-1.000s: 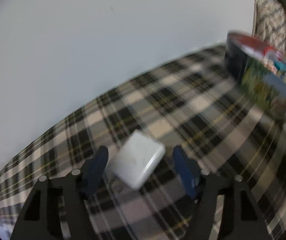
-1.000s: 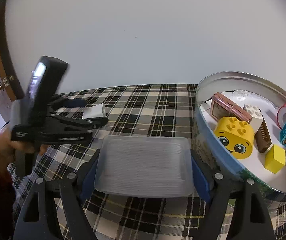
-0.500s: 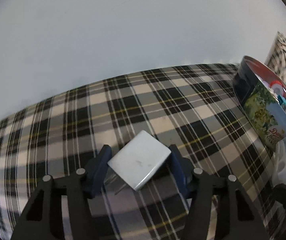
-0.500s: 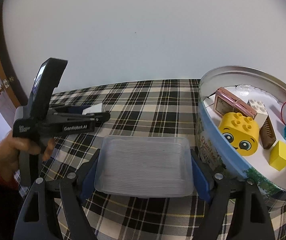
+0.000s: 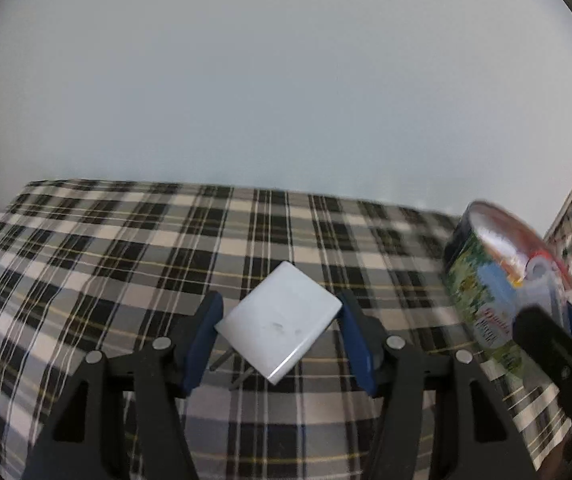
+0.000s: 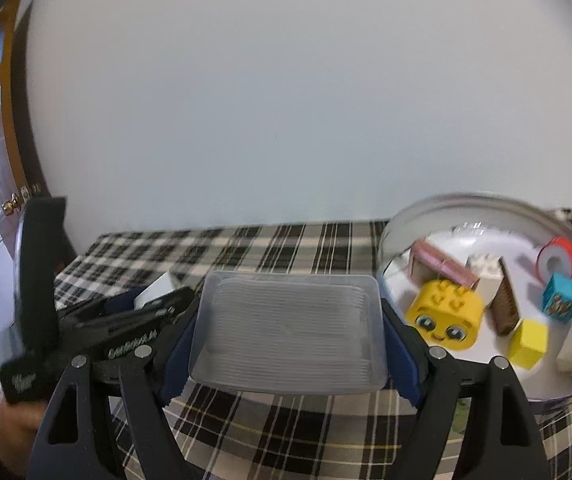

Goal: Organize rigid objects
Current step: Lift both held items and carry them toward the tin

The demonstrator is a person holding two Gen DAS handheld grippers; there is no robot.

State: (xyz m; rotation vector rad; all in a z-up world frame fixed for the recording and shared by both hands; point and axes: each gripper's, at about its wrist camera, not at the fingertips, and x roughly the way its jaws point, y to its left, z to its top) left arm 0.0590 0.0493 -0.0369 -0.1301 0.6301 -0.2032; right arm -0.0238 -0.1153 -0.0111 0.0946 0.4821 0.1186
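Between the left gripper's [image 5: 278, 334] blue fingers, a white charger [image 5: 280, 326] is pinched corner-on above the plaid desk [image 5: 126, 248], prongs pointing back toward the camera. Right gripper [image 6: 286, 330] clamps a clear plastic lid [image 6: 290, 326], long axis crosswise, beside the round tin [image 6: 406, 220].

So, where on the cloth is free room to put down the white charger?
Free: the plaid cloth left of and beyond the charger, up to the wall. Crowded: the right side, where the tin full of toys sits, and the clear box held in the right gripper beside it.
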